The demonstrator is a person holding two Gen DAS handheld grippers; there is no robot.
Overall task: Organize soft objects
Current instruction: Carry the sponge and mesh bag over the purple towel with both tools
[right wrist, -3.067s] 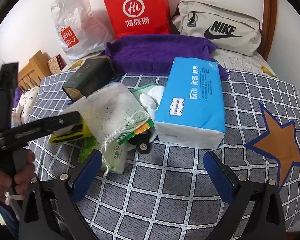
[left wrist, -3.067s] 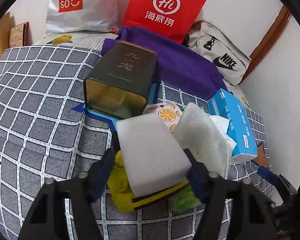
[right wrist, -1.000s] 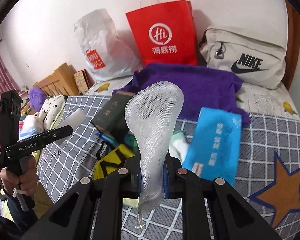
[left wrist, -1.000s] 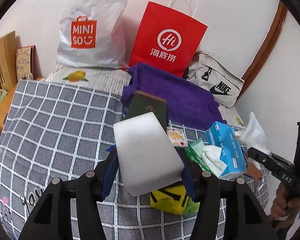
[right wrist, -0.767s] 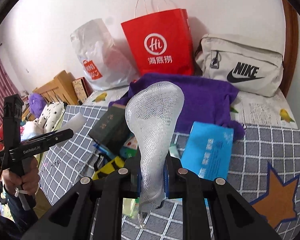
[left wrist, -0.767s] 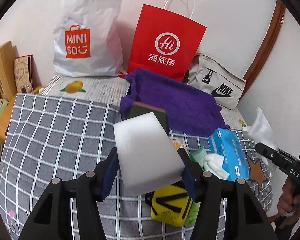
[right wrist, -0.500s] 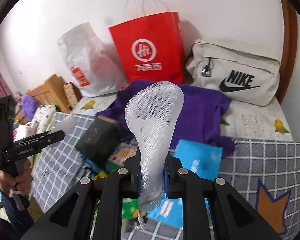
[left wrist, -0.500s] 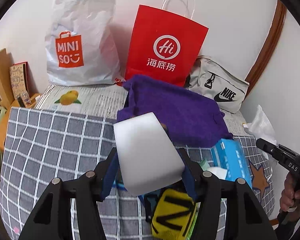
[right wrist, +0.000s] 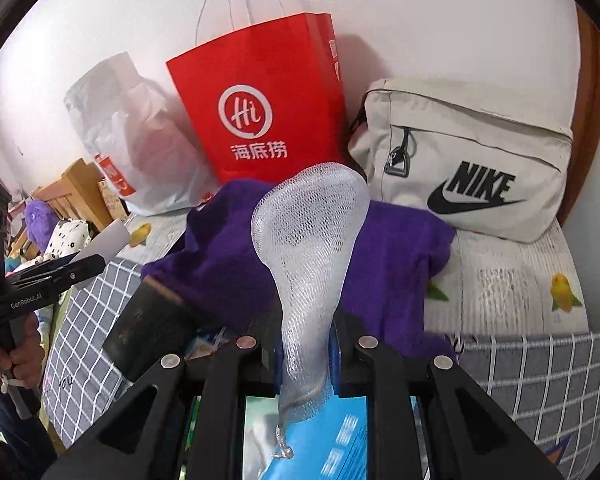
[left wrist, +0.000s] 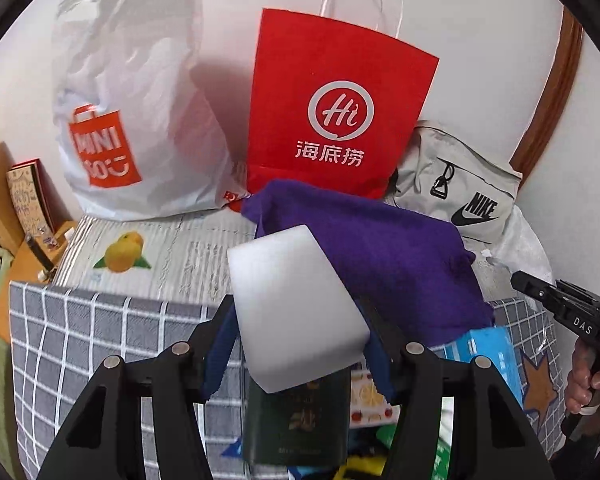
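My left gripper point(left wrist: 296, 344) is shut on a white foam sponge block point(left wrist: 292, 304) and holds it above the bed, in front of a purple towel point(left wrist: 384, 264). My right gripper point(right wrist: 304, 344) is shut on a white mesh net bag point(right wrist: 308, 248) that stands up between its jaws, also in front of the purple towel point(right wrist: 220, 240). Under the grippers lie a dark green tin point(left wrist: 296, 428) and a blue tissue pack point(right wrist: 320, 440). The left gripper shows at the left of the right wrist view point(right wrist: 60, 272).
A red paper bag point(left wrist: 336, 116), a white Miniso plastic bag point(left wrist: 128, 120) and a beige Nike bag point(right wrist: 472, 164) stand against the wall behind the towel. The bed has a grey checked cover point(left wrist: 100, 332). Wooden furniture point(right wrist: 80, 188) stands at the left.
Both grippers have moved forward toward the towel and the bags by the wall, each still holding its object. The pile of items has dropped lower in both views.
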